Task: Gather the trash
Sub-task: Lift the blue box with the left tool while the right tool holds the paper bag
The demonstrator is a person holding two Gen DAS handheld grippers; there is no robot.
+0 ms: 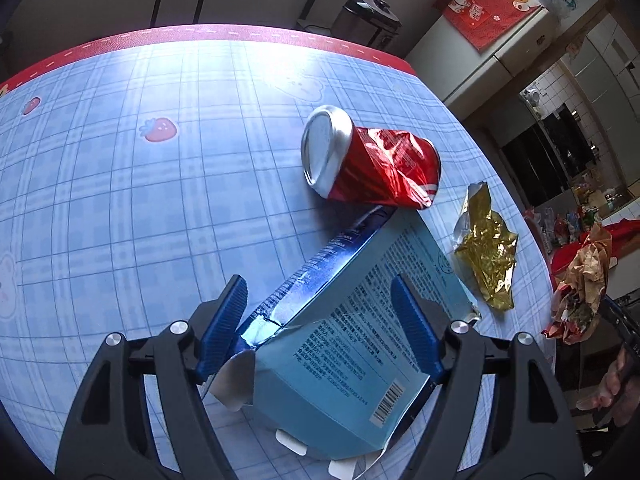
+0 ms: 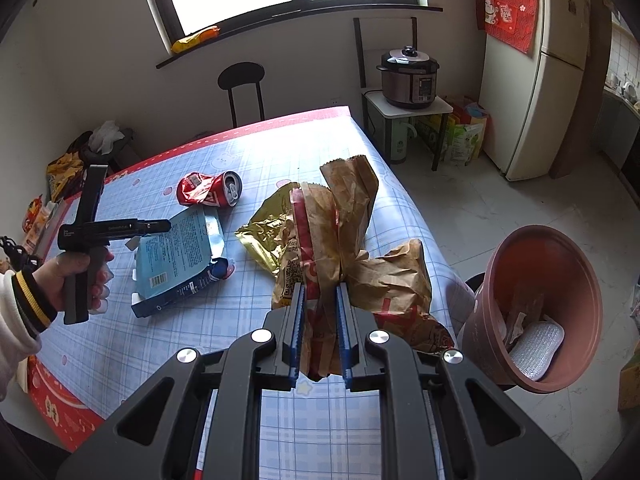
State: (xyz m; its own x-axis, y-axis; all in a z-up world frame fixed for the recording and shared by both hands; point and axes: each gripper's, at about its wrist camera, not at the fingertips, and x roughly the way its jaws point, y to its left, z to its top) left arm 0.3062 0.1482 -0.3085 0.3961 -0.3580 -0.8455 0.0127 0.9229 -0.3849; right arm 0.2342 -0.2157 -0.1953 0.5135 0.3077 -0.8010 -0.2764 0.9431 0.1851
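Observation:
A flattened light-blue carton lies on the blue checked table. My left gripper hovers over it, open, one blue pad on each side of the carton and neither visibly pressing it. Beyond the carton are a crushed red can and a crumpled gold wrapper. My right gripper is shut on a crumpled brown paper bag, held up above the table's right side. A brown trash bin stands beside that edge, with some rubbish inside.
The table's red-trimmed far edge is near a black chair. A pressure cooker sits on a small stand, with a fridge to its right. Bags lie on the floor at the far left.

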